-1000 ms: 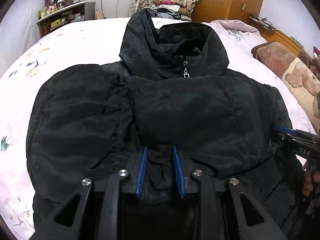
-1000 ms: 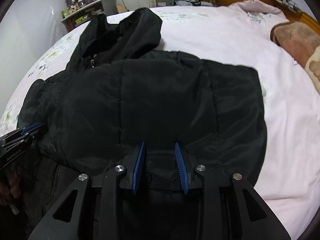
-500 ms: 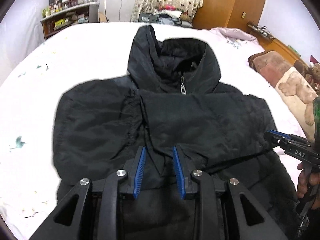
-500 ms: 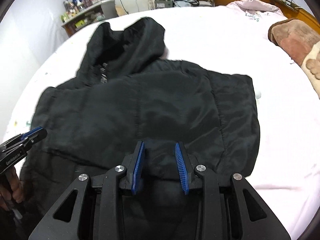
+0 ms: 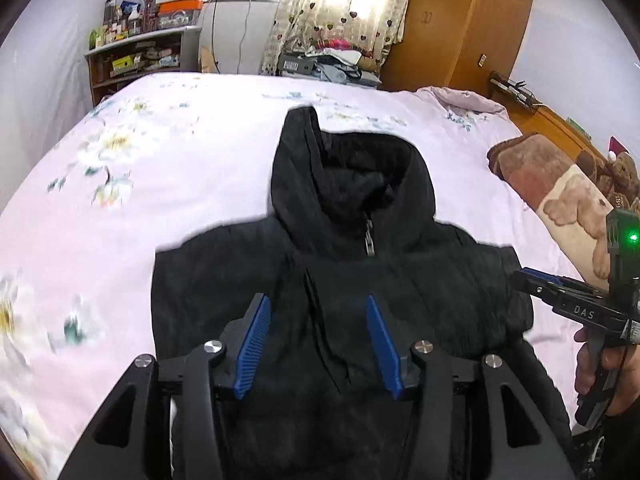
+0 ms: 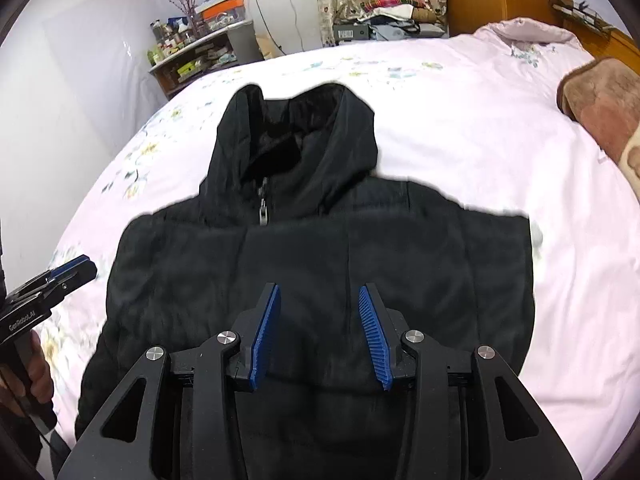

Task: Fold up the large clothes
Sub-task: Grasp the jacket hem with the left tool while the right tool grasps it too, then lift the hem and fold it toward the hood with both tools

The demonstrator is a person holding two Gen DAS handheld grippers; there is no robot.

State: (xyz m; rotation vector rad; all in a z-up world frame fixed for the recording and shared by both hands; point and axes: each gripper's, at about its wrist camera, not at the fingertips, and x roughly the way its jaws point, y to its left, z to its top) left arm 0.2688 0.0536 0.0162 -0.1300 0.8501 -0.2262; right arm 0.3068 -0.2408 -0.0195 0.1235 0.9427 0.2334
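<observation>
The black hooded jacket (image 5: 340, 280) lies mid-frame on the pink bed (image 5: 160, 152), sleeves seemingly tucked across its front, hood and lower half unfolded, while left gripper (image 5: 318, 344) and right gripper (image 6: 320, 332) hover with jaws spread, empty.

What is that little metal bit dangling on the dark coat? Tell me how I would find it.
Start at the wide bed under its pale pink flowered sheet, where a black hooded jacket lies spread out. Follow the hood down to its collar opening. There hangs the zipper pull, a small grey metal tab, the only shiny thing on the black fabric.
</observation>
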